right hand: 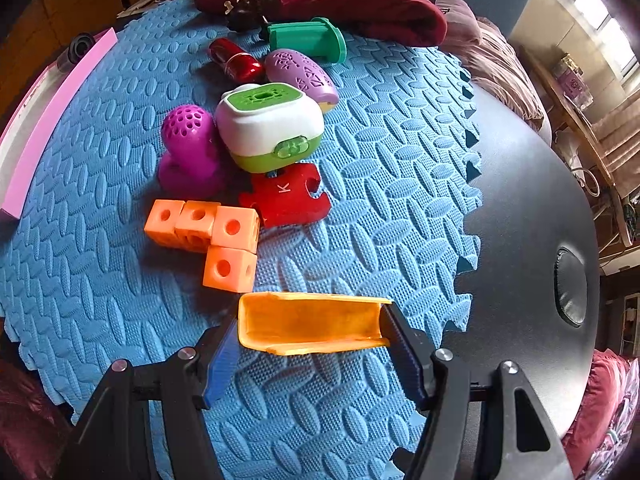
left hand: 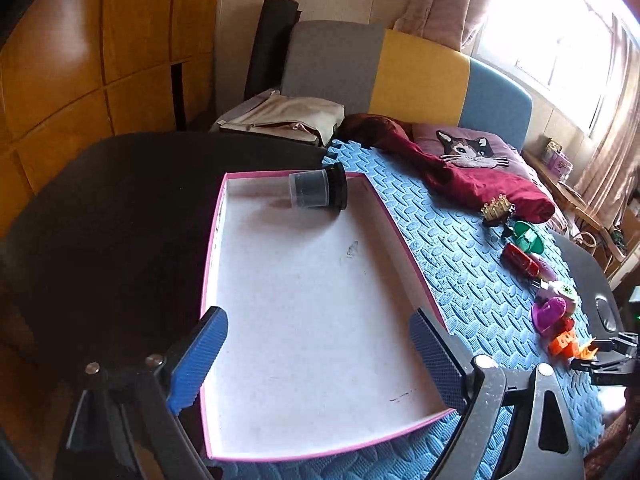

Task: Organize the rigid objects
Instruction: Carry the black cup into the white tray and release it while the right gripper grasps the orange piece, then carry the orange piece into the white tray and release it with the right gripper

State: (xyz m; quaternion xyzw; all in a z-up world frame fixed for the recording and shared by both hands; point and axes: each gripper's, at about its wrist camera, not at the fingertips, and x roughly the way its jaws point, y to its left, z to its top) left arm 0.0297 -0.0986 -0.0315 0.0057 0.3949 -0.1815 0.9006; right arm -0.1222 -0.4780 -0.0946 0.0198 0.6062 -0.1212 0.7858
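Over the pink-edged box (left hand: 280,456) hung the left hand-held gripper (left hand: 316,356), with its blue pads (left hand: 198,356) spread wide and nothing between them. Far back inside the box, a small jar with a black lid (left hand: 318,191) lay on its side by the back wall. The rest of the white floor of the box was bare. The box sat partly on a blue foam mat (right hand: 360,152), and the mat covered part of a dark tabletop (right hand: 520,184).

On the mat, the right hand-held gripper (right hand: 316,344) pinched an orange tray-shaped piece (right hand: 312,326) between its two pads. Just past it sat orange cubes (right hand: 216,236) joined together, touching a red puzzle piece (right hand: 286,200) marked K. Near those were a pink toy with holes (right hand: 188,148), a white and green box (right hand: 268,132), a purple oval (right hand: 300,74), a shiny red thing (right hand: 236,60) and a green piece (right hand: 308,40). A dark red cloth (right hand: 360,8) lay at the far edge of the mat.
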